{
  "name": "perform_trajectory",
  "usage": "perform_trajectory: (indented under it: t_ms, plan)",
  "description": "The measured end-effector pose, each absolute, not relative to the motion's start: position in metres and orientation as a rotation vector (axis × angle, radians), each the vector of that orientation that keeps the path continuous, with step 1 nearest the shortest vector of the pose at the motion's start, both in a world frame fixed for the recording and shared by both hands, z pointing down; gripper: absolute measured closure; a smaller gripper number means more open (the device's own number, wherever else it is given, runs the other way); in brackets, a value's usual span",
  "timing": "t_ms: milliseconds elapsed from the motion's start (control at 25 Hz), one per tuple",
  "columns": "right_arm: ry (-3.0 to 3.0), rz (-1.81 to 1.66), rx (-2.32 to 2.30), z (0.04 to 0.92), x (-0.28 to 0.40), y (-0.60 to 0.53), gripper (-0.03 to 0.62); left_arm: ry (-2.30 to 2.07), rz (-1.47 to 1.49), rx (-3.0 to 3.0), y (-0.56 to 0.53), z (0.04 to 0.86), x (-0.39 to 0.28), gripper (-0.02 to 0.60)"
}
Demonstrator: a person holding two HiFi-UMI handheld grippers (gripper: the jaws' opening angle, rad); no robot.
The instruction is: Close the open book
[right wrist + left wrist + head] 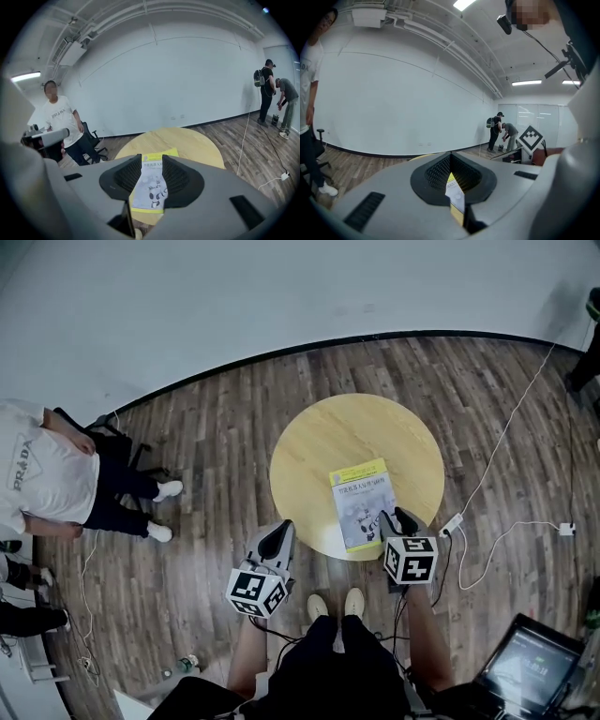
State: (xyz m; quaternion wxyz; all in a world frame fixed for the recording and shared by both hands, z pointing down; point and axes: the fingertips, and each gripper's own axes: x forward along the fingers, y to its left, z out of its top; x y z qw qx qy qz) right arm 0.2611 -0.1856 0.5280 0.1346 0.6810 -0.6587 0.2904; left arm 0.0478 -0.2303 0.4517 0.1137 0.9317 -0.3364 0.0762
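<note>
Wood flooring surrounds a round yellow table [356, 427] in the head view. The closed book [364, 504] lies by its near edge, the right gripper [397, 519] at the book's near right corner and the left gripper [281, 529] beside the rim. Left gripper view: jaw tips meet, nothing between. Right gripper view: jaws moderately apart, empty, with the book beyond the gap.

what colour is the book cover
Yellow book cover with a pale grey-white illustrated middle; the head view shows it best.
</note>
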Motion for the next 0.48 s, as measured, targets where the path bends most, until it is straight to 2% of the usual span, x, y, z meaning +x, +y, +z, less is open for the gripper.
perform_trajectory:
  t_ms: [120,160,200,480]
  plan:
    - [-1.970,0.727,2.012,0.485,0.249,-0.190,0.479,-1.007,0.175,2.734,-0.232,0.435,0.040,0.583]
    - [-1.972,0.681,2.034,0.472,0.248,-0.190,0.560,-1.010,0.161,2.743,-0.231,0.429,0.039,0.583]
    - [-1.976,0.640,2.051,0.460,0.247,-0.189,0.591,-1.013,0.148,2.754,-0.230,0.423,0.038,0.583]
    - [-2.080,0.482,2.091,0.391,0.221,-0.178,0.591,-1.035,0.075,2.811,-0.217,0.379,0.022,0.583]
